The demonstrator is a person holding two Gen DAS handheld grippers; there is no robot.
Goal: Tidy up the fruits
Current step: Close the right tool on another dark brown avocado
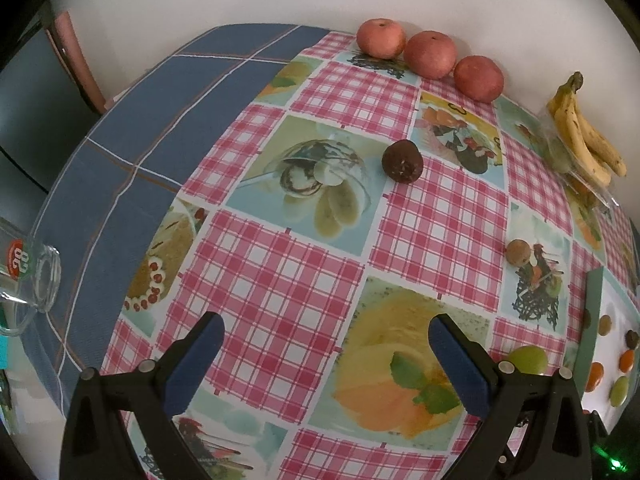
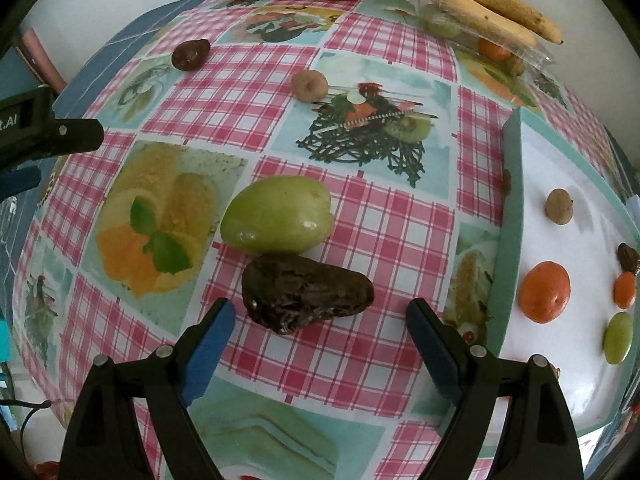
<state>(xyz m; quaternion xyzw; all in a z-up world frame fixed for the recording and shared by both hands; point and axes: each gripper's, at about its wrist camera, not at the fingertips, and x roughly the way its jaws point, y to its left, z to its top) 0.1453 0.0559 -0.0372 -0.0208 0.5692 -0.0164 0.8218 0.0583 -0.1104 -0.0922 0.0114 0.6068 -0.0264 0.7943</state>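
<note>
My right gripper is open and empty, its jaws on either side of a dark wrinkled fruit lying on the checked tablecloth. A green fruit lies touching it just beyond. A white tray with a green rim at right holds an orange fruit, a small brown fruit and others. My left gripper is open and empty above the cloth. Ahead of it lie a dark round fruit and a small brown fruit. The green fruit shows beside its right finger.
Three red apples line the back wall. Bananas rest on a clear plastic packet at back right. A glass mug lies on the blue cloth at left. The left gripper's body shows at the left edge.
</note>
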